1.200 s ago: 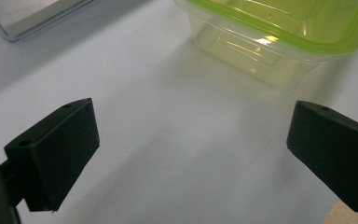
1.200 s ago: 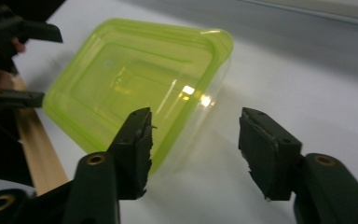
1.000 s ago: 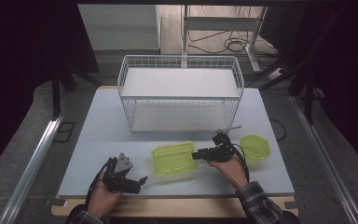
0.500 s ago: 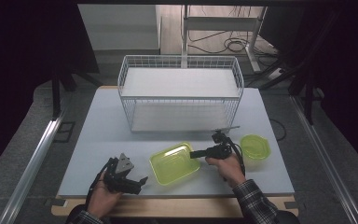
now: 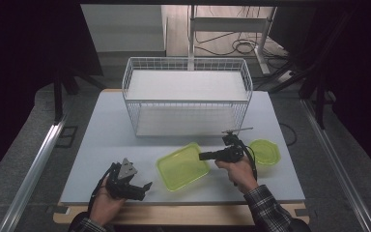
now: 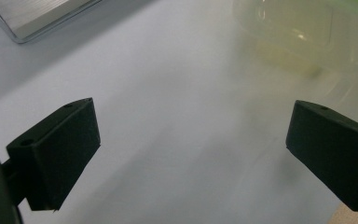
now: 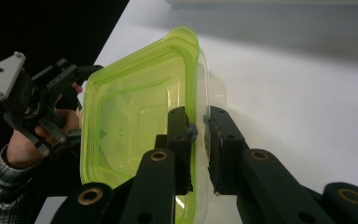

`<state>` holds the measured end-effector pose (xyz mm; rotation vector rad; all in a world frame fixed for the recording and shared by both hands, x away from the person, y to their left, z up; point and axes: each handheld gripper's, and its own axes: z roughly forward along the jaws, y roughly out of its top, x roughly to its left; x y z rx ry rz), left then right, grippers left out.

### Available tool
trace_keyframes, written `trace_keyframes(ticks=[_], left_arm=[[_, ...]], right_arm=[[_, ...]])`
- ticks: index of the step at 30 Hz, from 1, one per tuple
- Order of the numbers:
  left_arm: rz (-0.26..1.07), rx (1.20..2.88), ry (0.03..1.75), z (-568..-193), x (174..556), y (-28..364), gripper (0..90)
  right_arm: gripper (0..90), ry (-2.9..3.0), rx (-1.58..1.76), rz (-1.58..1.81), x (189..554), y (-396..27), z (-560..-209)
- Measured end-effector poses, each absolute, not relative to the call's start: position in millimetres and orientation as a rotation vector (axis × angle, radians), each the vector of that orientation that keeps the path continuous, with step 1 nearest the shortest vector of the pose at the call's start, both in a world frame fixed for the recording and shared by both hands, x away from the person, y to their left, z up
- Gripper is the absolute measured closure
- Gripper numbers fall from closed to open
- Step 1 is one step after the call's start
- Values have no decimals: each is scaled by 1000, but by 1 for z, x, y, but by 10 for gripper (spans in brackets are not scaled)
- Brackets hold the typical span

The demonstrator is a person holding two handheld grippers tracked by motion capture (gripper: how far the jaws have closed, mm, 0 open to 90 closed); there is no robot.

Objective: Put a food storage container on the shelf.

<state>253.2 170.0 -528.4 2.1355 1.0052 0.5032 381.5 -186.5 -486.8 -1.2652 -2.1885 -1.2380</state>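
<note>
A rectangular lime-green food container (image 5: 181, 166) lies at the front middle of the white table (image 5: 101, 130). My right gripper (image 5: 202, 156) reaches in from its right side, and its jaws have just been closing with the container's rim between them. In the right gripper view the pads (image 7: 182, 128) pinch that rim, with the gripper (image 7: 198, 126) shut on the container (image 7: 135, 121). My left gripper (image 5: 147, 186) rests open at the front left, a short way from the container. Nothing is between its jaws (image 6: 191, 140), and the container (image 6: 289, 32) is a blur beyond them.
A white wire basket (image 5: 186, 94) stands at the back middle of the table. A small round lime-green container (image 5: 264, 151) sits just right of my right hand. The left gripper (image 7: 32, 100) and its hand show beyond the held container.
My right gripper has closed onto the container's right rim, and the container has shifted a little and looks tipped. The left gripper has stayed put.
</note>
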Motion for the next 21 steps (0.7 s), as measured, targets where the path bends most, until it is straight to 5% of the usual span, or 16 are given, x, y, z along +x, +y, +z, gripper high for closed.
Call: trace_keyframes(ticks=[21], left_arm=[[505, 2136, 1002, -528, 253, 170, 26]], right_arm=[[799, -2137, -1262, -1381, 388, -202, -448]])
